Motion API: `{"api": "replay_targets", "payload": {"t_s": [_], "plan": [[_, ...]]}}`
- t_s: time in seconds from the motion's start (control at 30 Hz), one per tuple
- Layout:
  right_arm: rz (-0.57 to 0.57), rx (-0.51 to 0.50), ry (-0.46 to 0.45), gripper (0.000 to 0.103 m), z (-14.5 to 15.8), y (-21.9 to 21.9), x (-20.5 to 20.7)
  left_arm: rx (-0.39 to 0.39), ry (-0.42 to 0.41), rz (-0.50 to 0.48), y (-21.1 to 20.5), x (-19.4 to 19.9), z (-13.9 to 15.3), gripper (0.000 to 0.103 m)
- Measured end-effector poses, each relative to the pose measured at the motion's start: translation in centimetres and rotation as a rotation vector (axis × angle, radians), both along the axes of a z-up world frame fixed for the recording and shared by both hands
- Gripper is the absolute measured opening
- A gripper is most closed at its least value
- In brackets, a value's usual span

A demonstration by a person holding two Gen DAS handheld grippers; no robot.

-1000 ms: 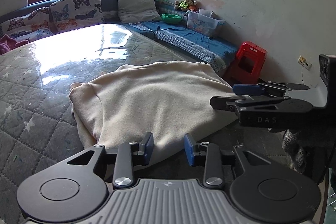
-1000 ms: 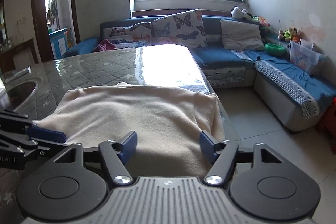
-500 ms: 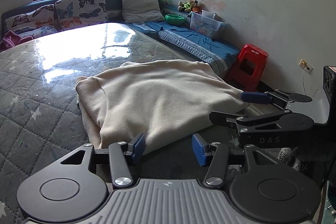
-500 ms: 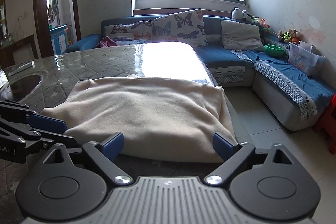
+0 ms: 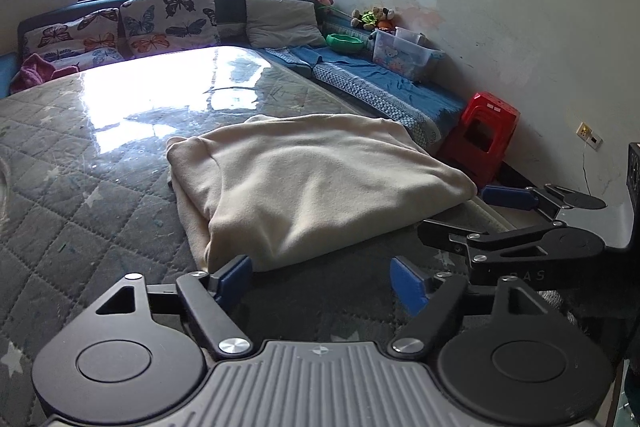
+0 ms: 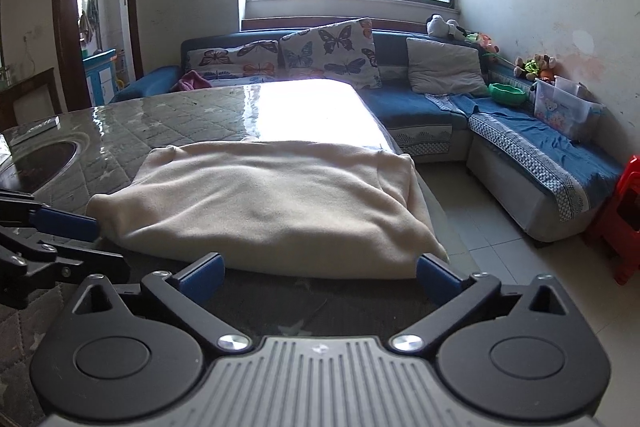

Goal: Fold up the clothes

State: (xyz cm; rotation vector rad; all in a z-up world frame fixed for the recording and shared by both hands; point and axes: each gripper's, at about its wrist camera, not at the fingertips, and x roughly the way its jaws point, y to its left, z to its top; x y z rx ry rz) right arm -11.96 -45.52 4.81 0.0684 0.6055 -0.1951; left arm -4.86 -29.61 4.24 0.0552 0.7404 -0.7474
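Garment: cream sweater (image 5: 312,183) lies on the quilted surface (image 5: 80,195), centre of frame, already doubled into a thick rectangle.
Left hand-held gripper (image 5: 324,281): jaws apart, empty, just short of the near hem.
Right hand-held gripper (image 6: 320,273): jaws wide apart, empty, near hem.
Progress: main fold looks done; perhaps one more fold left.

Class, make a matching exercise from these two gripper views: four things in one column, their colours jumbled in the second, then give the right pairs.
Things:
1. folded garment
2. stool
3. bowl
4. gripper pads

Colours:
A. green
B. blue
C. cream
D. red

Pairs: 1-C, 2-D, 3-A, 4-B
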Motion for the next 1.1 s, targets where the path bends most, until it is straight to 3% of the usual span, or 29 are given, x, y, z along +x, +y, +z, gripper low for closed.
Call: {"api": "replay_targets", "payload": {"t_s": [0.3,1.1], "plan": [[-0.01,-0.006,-0.003,0.103,-0.1,0.8,-0.9,-0.013,-0.002,0.045,1.4,-0.9,0.1,0.103],[-0.009,-0.034,-0.018,0.103,-0.2,2.2,-2.9,0.037,-0.035,0.118,2.1,-2.9,-0.1,0.103]]}}
